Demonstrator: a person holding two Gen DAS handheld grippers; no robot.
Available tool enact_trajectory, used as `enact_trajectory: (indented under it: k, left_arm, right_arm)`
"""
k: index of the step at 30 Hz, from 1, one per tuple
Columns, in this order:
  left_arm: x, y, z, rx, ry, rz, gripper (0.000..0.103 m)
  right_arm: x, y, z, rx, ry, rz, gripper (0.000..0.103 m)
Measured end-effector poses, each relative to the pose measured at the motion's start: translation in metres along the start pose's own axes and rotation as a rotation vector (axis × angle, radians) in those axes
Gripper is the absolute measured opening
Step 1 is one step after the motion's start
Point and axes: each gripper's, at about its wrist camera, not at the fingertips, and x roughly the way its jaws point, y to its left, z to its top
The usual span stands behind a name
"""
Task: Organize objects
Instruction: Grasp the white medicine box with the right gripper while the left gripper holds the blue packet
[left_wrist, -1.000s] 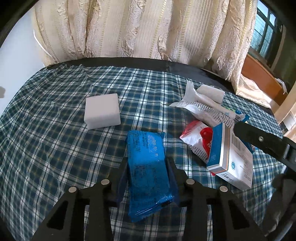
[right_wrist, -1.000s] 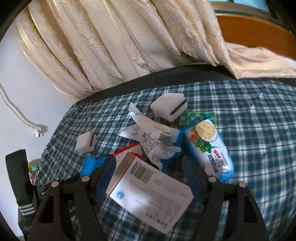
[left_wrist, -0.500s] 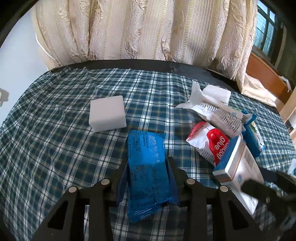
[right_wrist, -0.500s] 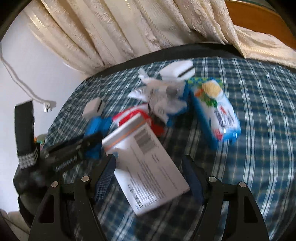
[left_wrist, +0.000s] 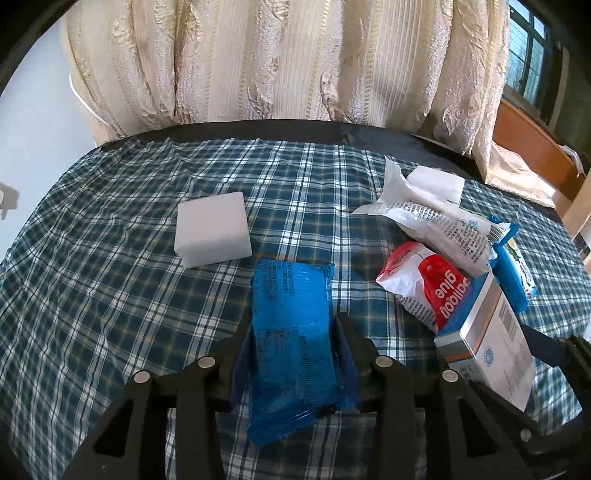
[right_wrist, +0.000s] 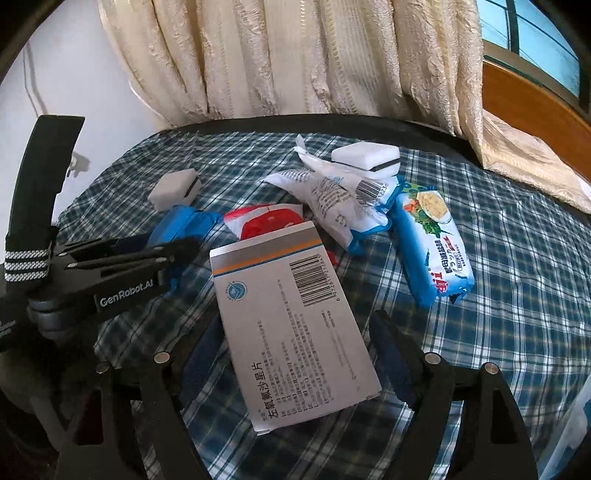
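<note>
My left gripper (left_wrist: 291, 332) is shut on a blue foil packet (left_wrist: 291, 332) that lies lengthwise between its fingers over the checked tablecloth (left_wrist: 110, 295). My right gripper (right_wrist: 295, 332) is shut on a white medicine box (right_wrist: 291, 332) with a barcode and an orange stripe. The box also shows at the right of the left wrist view (left_wrist: 491, 339). The left gripper (right_wrist: 122, 266) with the blue packet (right_wrist: 181, 225) shows at the left of the right wrist view.
A white sponge block (left_wrist: 212, 229) lies left of centre. A red-and-white glue pouch (left_wrist: 428, 288), a white wrapper (left_wrist: 436, 221), a second white block (right_wrist: 365, 155) and a blue biscuit pack (right_wrist: 432, 243) lie clustered at the right. Curtains (left_wrist: 295, 62) hang behind the table.
The right gripper drew the medicine box back towards the near edge and swung its view around. The left gripper with the blue packet stayed almost still.
</note>
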Motion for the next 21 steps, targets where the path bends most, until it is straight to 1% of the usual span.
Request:
enact_trajectory:
  k: [1, 2, 5, 6, 13, 21]
  left_arm:
    - [0.0, 0.0, 0.0, 0.0, 0.0, -0.003, 0.044]
    - [-0.001, 0.0, 0.0, -0.001, 0.001, -0.006, 0.044]
    - [-0.003, 0.0, 0.0, -0.005, 0.0, -0.029, 0.043]
    - [-0.004, -0.001, 0.0, -0.006, -0.001, -0.035, 0.042]
    - [-0.016, -0.003, 0.001, -0.005, -0.028, -0.079, 0.042]
    - [-0.024, -0.008, 0.001, 0.008, -0.044, -0.103, 0.042]
  right_arm:
    - [-0.001, -0.001, -0.001, 0.003, -0.002, 0.003, 0.078]
    - [-0.001, -0.001, -0.001, 0.005, -0.002, 0.006, 0.074]
    - [-0.004, 0.0, -0.004, 0.007, -0.01, -0.004, 0.067]
    - [-0.005, 0.0, -0.004, 0.009, -0.012, -0.004, 0.066]
    - [-0.021, -0.001, -0.008, 0.054, -0.051, -0.001, 0.064]
    - [-0.043, -0.007, -0.017, 0.119, -0.092, -0.002, 0.064]
